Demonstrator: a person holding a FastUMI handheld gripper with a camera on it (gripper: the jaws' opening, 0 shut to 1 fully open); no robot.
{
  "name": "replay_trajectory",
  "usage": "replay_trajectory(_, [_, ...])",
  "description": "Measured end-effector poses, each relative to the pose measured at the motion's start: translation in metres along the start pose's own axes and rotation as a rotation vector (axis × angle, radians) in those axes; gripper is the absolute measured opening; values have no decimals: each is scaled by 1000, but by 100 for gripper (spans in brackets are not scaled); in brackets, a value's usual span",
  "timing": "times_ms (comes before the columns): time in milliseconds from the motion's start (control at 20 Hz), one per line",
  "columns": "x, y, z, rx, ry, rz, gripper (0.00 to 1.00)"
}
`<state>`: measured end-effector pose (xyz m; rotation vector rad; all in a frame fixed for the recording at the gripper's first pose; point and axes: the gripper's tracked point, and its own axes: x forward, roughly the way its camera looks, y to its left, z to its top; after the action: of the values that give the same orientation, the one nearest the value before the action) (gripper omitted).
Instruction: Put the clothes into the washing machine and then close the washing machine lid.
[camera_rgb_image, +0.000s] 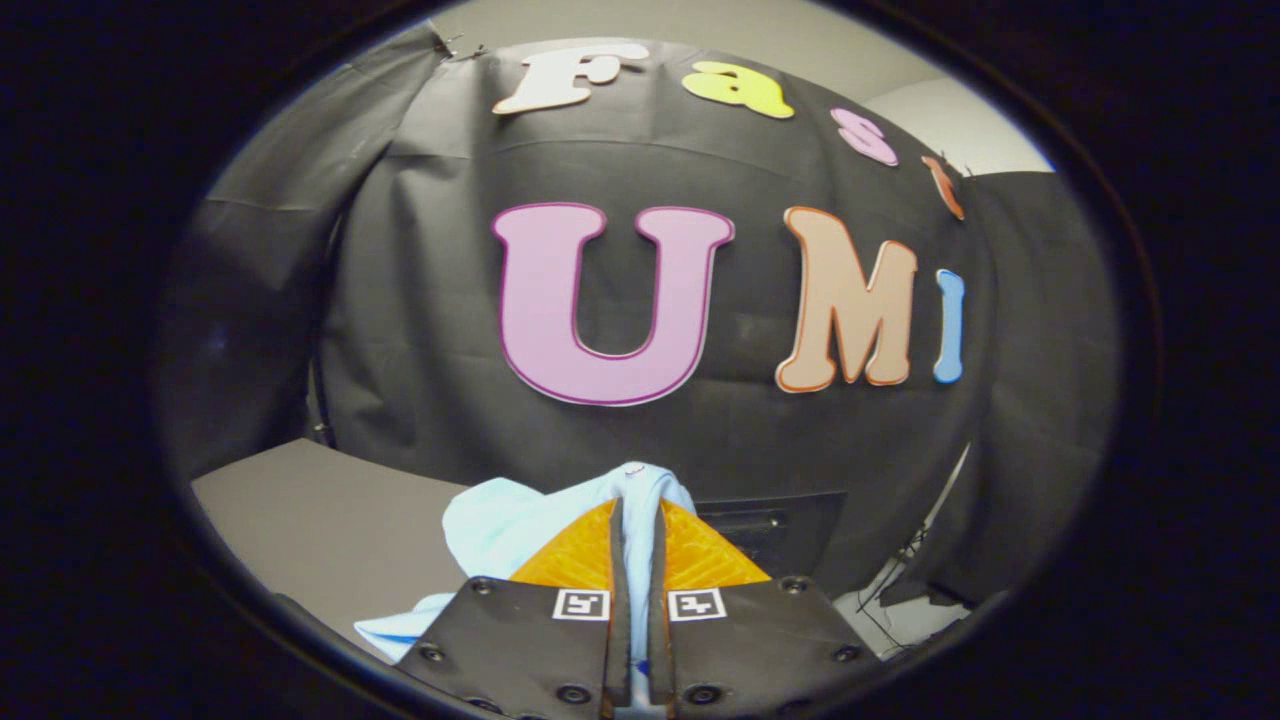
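A pale blue garment (500, 530) is pinched between the two fingers of my gripper (636, 505), which is shut on it. A fold of the cloth sticks up past the fingertips, and the rest bulges out and hangs down on the left side of the fingers. The garment is lifted above the grey table (320, 510). A dark box-like object (780, 530) sits just beyond the fingers against the booth wall; I cannot tell whether it is the washing machine.
The grey table stretches to the left beneath the garment. The black cloth wall stands close behind. To the right of the fingers lie thin cables (890, 590) on a pale floor.
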<state>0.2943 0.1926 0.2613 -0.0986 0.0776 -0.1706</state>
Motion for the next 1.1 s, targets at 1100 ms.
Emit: replay_trajectory(1100, [44, -7, 2, 18, 35, 8, 29])
